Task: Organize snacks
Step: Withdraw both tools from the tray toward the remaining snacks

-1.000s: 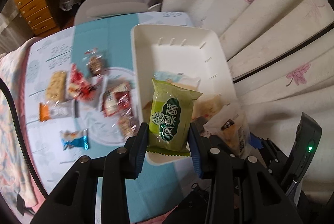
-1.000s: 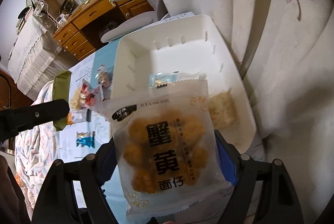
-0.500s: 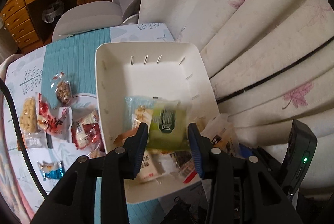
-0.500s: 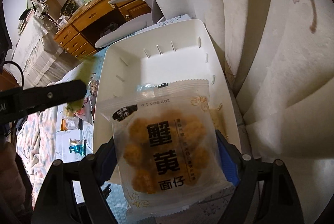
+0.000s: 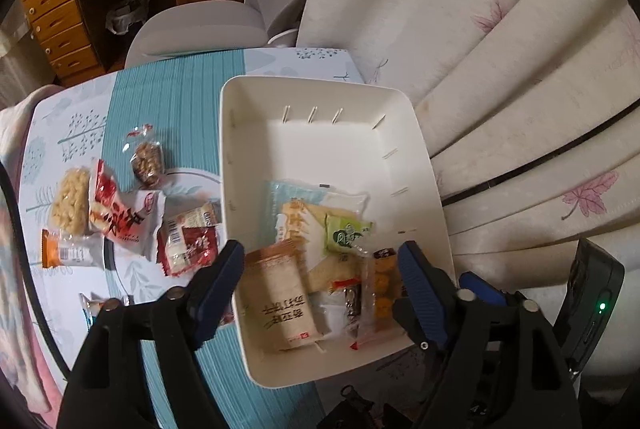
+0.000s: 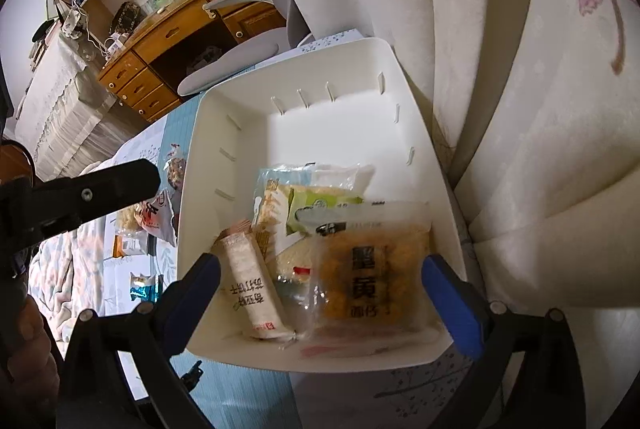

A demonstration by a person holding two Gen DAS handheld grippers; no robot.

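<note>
- Left wrist view: left gripper (image 5: 320, 271) jaws spread wide, nothing between the pads; white bin (image 5: 430, 189) sits ahead of the jaws, its near end between them
- green packet (image 5: 346, 233) lies loose in the bin, just ahead of the right jaw, on top of a pale wafer pack (image 5: 296, 219); print on it too small to read
- beige stick pack (image 5: 282, 305) lies between the jaws nearer the left one; clear bag with yellow balls (image 5: 382, 289) hugs the right jaw, part hidden by that pad
- small wrappers at the bin's near end jumbled, hard to tell apart
- outside the left jaw on the table (image 5: 176, 101): red-white packs (image 5: 120, 213), nut bag (image 5: 147, 161), puffed bar (image 5: 71, 203), orange-ended bar (image 5: 68, 253); one blue-white wrapper (image 5: 96, 305) mostly hidden behind the left finger
- black device with green LED (image 5: 596, 305) at far right, cut off by the frame edge

- Right wrist view: right gripper (image 6: 320, 299) jaws wide apart, neither pad pressing anything; yellow-ball bag (image 6: 370, 269) blurred, lying in the bin (image 6: 200, 133) just inside the right jaw; cannot tell if it touches the pad
- stick pack (image 6: 252, 287) just inside the left jaw; green packet (image 6: 320, 207) ahead, lower edge covered by the bag
- left gripper's black finger (image 6: 100, 189) juts in from the left, rest cut off; table snacks beyond it mostly blocked
</note>
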